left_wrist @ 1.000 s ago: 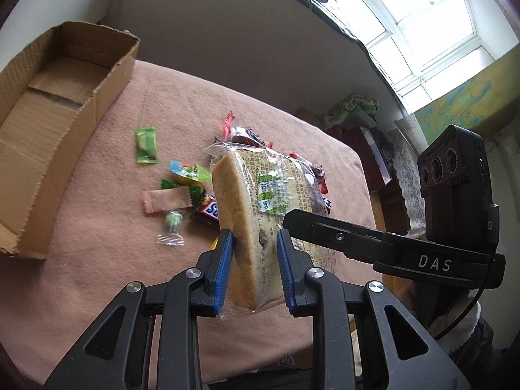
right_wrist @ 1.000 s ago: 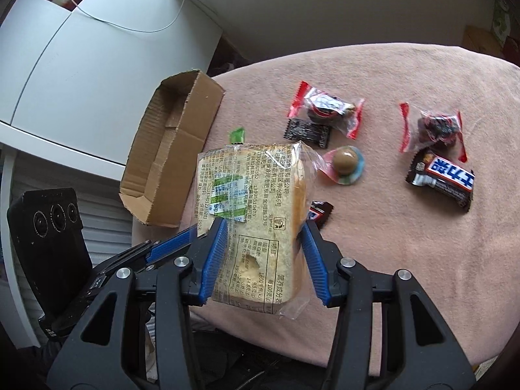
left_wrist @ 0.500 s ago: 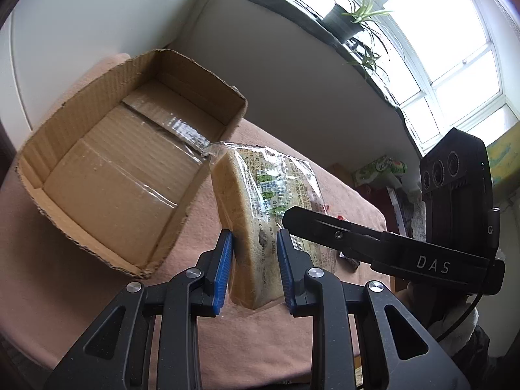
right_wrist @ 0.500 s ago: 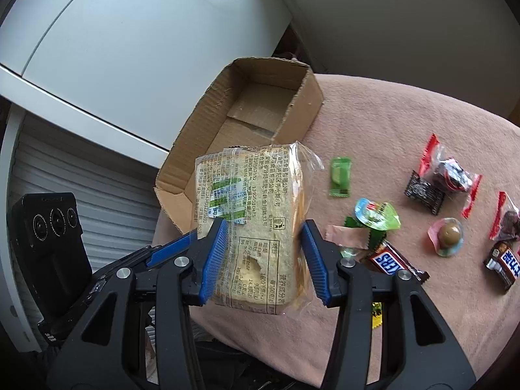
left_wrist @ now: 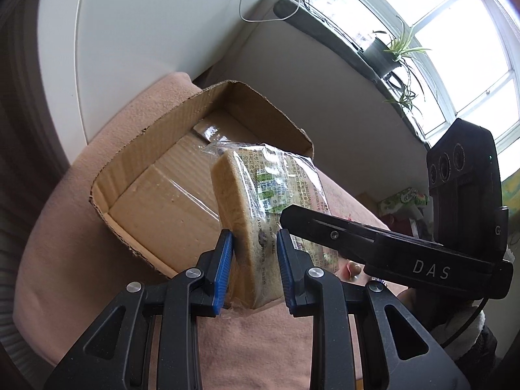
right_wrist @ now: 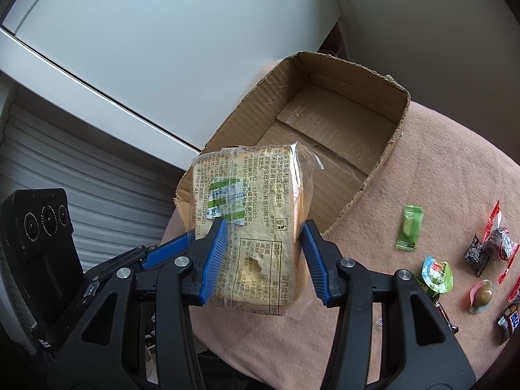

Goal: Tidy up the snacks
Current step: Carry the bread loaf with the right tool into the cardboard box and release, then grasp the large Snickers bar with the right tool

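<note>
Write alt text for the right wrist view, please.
A gripper with blue pads holds a clear-wrapped sponge cake slab over an open, empty brown cardboard box. Small wrapped candies, including a green candy packet, lie on the pink blanket at right.

"DAS" in white letters on right gripper [left_wrist: 406, 253] body, left wrist view. Bread packet [right_wrist: 250, 227] wrapper: Chinese print, numbers "13905510475", "150", nutrition table with "1600". Chocolate bar [right_wrist: 508, 320], far right: white letters, unreadable.
</note>
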`<state>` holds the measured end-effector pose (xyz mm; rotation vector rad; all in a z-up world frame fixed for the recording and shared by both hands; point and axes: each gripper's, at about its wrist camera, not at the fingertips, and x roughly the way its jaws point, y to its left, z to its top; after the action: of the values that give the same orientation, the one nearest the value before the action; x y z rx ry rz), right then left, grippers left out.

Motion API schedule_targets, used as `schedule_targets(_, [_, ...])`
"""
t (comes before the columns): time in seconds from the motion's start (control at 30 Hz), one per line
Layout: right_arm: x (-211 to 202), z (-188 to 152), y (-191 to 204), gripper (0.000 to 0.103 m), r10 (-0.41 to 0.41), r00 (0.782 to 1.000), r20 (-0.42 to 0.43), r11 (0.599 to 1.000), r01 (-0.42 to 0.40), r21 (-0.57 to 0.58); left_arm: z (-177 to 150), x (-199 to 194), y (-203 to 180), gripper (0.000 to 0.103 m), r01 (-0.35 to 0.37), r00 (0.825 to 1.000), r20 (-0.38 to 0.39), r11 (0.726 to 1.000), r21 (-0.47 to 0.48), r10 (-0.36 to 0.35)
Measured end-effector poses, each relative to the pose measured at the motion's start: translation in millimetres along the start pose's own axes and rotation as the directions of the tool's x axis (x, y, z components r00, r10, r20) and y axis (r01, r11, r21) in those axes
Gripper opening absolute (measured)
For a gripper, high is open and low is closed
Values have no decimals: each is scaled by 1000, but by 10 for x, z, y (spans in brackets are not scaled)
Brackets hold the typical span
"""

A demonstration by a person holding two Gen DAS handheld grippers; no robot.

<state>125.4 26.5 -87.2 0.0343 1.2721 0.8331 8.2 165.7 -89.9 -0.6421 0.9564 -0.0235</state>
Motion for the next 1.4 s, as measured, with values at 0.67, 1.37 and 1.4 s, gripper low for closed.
schedule_targets(0.67, [-250,-72,-165,67,-95,992,79,995,96,-10,61,-14,132,24,-114,993,31,993,12,113])
schedule_targets(1.37, [-1255,-1139,-1472,77,-349,920,178,928,313,204,-355,222,-745,54,-67,997,-26,948,310,79])
schedule_targets(1.4, [-1266,-1196,-1521,77,-377,911,169,917,342,205,-389,267,-799,54,-60,996,-39,944,324,77])
